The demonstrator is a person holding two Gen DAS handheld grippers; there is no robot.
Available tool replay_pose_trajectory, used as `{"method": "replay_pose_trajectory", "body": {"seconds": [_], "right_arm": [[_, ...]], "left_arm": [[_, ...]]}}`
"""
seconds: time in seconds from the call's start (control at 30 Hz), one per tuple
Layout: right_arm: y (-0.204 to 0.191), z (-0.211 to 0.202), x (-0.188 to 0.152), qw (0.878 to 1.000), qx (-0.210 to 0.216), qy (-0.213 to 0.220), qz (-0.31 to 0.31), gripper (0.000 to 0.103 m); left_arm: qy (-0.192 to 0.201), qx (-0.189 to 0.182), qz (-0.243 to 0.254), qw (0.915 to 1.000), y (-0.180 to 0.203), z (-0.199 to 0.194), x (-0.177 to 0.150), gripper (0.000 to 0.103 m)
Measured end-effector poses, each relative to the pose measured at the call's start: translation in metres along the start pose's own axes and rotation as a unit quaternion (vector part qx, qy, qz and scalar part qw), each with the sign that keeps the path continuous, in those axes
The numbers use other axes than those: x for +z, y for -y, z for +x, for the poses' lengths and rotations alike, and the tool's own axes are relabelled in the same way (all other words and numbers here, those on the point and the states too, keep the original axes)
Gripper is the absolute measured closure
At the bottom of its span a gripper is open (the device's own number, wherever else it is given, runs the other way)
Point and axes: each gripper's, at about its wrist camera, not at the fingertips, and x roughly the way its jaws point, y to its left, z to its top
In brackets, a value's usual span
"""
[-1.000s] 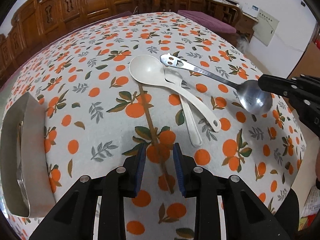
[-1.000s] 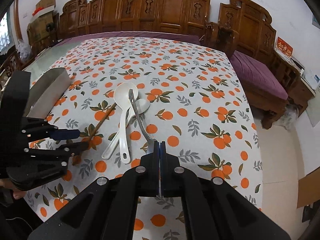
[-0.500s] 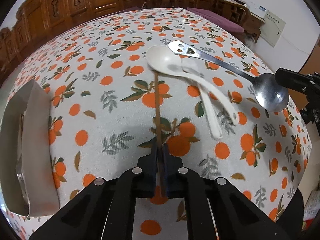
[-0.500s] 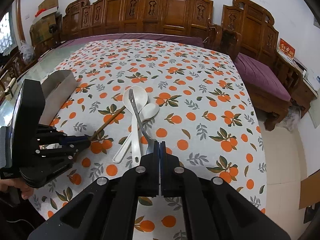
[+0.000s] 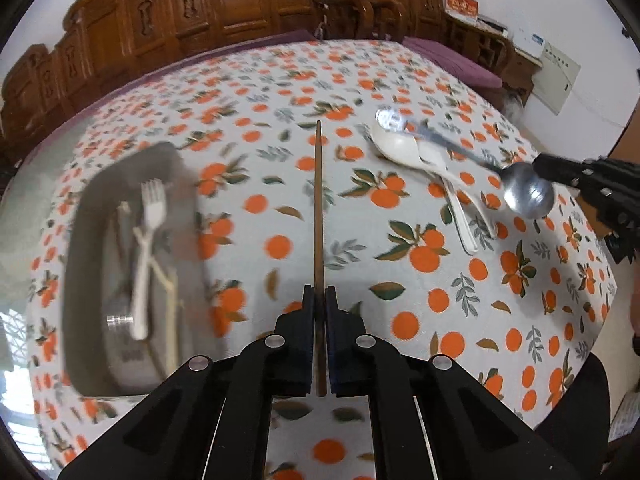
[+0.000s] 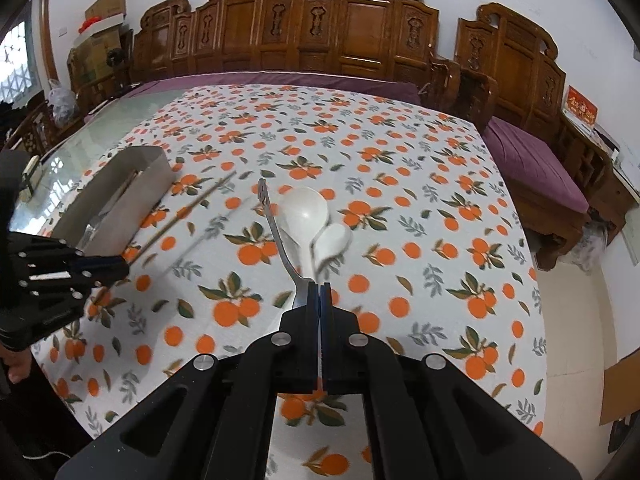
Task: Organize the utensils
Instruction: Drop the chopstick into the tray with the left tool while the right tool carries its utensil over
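Orange-patterned cloth covers the surface, and above it the left tool is clenched on a brown chopstick pointing straight away toward the carved wooden bench. Right of the chopstick, the right tool grips a metal spoon by its bowl, handle over two white spoons. Left of it, the metal tray is blurred, a fork discernible inside.
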Motion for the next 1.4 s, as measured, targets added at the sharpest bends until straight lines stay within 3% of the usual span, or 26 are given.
{"method": "replay_pose_trajectory", "body": {"seconds": [0.5,0.8,1.27,1.4], "right_arm": [[-0.063,-0.001,0.035,0.999,0.025,0.014,-0.035,0.102],[-0.089,0.002,0.050,0.998,0.036,0.013,-0.052,0.102],[-0.115,0.008,0.058,0.997,0.049,0.008,-0.064,0.102],[-0.125,0.008,0.061,0.996,0.055,0.009,-0.066,0.102]], "left_arm": [[0.029,0.029,-0.040,0.9984,-0.081,-0.054,0.000,0.099],[-0.002,0.043,-0.071,0.9965,-0.124,-0.035,-0.012,0.099],[-0.017,0.042,-0.086,0.9952,-0.138,-0.014,-0.012,0.098],[-0.006,0.040,-0.087,0.9954,-0.140,-0.021,-0.013,0.085]]}}
